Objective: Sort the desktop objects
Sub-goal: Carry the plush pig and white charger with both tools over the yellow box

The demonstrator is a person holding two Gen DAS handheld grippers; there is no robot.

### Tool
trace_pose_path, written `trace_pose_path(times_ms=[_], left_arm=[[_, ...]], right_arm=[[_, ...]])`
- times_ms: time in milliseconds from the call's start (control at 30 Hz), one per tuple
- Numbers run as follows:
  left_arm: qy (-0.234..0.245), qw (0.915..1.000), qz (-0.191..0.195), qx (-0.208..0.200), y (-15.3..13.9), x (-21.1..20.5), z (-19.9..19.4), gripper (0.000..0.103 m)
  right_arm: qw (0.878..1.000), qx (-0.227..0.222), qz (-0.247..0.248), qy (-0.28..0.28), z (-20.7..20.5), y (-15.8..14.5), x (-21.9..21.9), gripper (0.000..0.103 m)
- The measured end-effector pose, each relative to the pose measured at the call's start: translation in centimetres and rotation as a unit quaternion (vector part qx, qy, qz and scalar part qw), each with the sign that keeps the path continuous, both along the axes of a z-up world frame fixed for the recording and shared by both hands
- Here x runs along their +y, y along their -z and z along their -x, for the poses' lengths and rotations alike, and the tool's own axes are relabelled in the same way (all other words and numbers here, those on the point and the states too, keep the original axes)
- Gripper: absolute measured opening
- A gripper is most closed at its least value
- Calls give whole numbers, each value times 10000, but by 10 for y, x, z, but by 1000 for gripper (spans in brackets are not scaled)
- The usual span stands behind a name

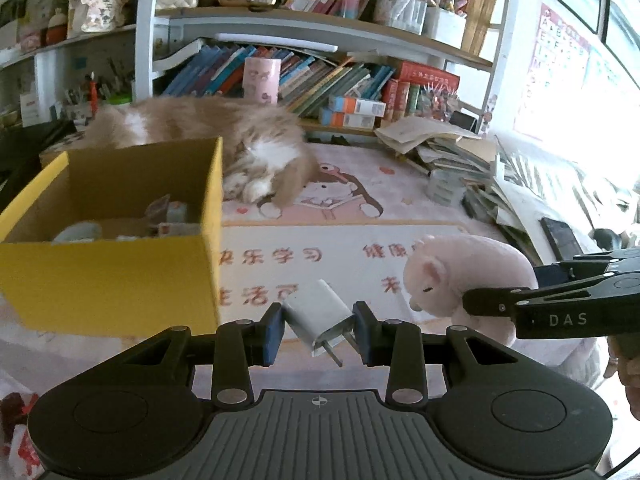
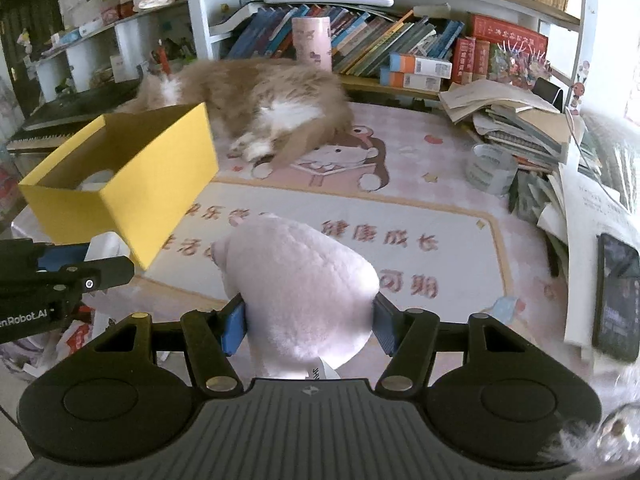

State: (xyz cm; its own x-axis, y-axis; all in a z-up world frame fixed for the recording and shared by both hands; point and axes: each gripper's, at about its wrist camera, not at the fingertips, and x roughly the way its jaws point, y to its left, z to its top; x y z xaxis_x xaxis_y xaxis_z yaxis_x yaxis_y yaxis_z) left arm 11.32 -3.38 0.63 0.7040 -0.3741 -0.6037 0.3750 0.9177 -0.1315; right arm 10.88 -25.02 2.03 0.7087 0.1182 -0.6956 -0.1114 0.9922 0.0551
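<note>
My left gripper is shut on a white plug charger, held tilted above the pink desk mat, prongs toward the camera, just right of the yellow box. The box holds several small items. My right gripper is shut on a pink plush pig, held above the mat. The pig and the right gripper's finger also show at the right of the left wrist view. The left gripper's finger shows at the left of the right wrist view, beside the box.
A ginger and white cat lies on the mat behind the box. A tape roll, a messy stack of books and papers and a dark phone sit along the right. Bookshelves stand behind.
</note>
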Motion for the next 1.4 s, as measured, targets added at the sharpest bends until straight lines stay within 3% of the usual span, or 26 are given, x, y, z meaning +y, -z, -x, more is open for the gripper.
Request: trace_pose_path(times_ms=[367, 900, 1167, 1400], left_arm=[[-7, 10000, -34, 15, -1, 61, 39, 36], [-600, 9978, -214, 187, 0, 126, 64, 36], [-985, 9951, -103, 14, -13, 152, 66, 36], [-1200, 9913, 68, -528, -36, 161, 34, 36]], right_arm=[[9998, 67, -142, -100, 43, 1, 71, 59], [9945, 247, -175, -1002, 48, 0, 148, 59], [9882, 146, -274, -1499, 46, -9, 181, 59], [9865, -403, -298, -1562, 21, -38, 190, 59]])
